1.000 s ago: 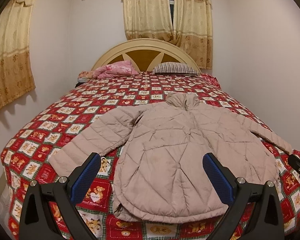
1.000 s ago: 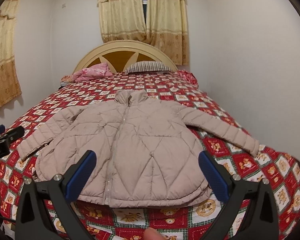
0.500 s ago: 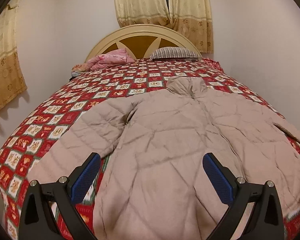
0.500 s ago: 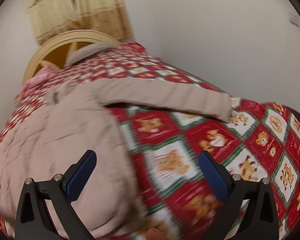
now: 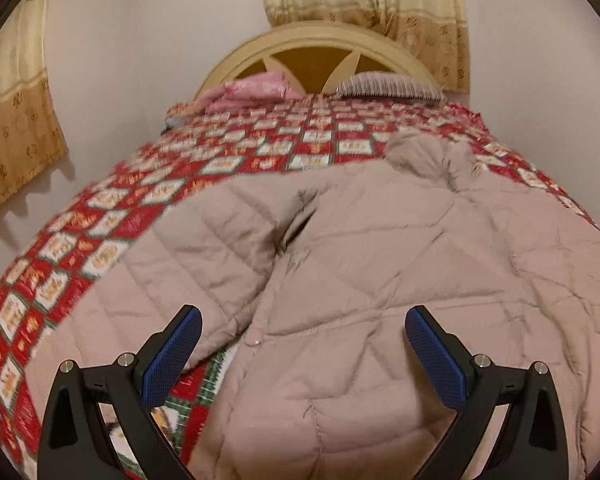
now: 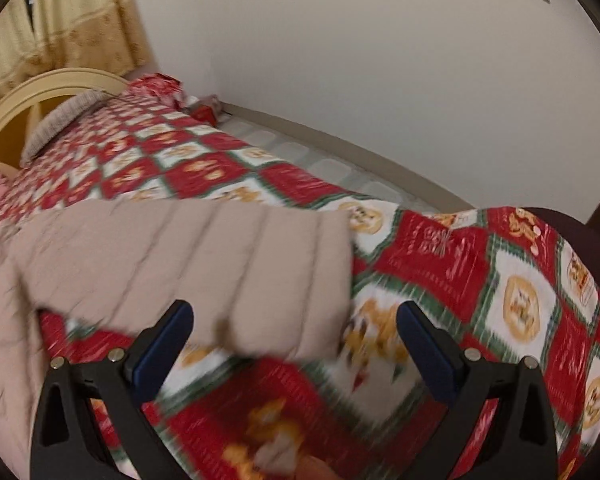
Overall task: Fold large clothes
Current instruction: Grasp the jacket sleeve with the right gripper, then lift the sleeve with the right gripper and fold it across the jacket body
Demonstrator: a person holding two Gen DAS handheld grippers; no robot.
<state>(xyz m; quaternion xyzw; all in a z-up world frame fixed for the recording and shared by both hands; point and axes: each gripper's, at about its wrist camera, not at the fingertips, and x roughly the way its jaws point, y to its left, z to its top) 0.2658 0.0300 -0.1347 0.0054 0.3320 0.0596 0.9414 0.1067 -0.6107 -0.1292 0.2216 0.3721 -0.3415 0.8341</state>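
Quilted beige jacket [image 5: 380, 280] lies flat, front up, across the foot half of the bed, collar toward the headboard [image 5: 316, 56]. Its sleeve [image 6: 204, 264] on the right side stretches out over the red teddy-bear bedspread [image 6: 440, 260], cuff end near the bed's wall-side edge. Left gripper [image 5: 300, 344] hovers low over the jacket body, jaws wide apart, holding nothing. Right gripper [image 6: 296, 340] is just above the sleeve cuff, jaws likewise spread, empty. Pink [image 5: 256, 90] and striped pillows [image 5: 388, 85] at the head.
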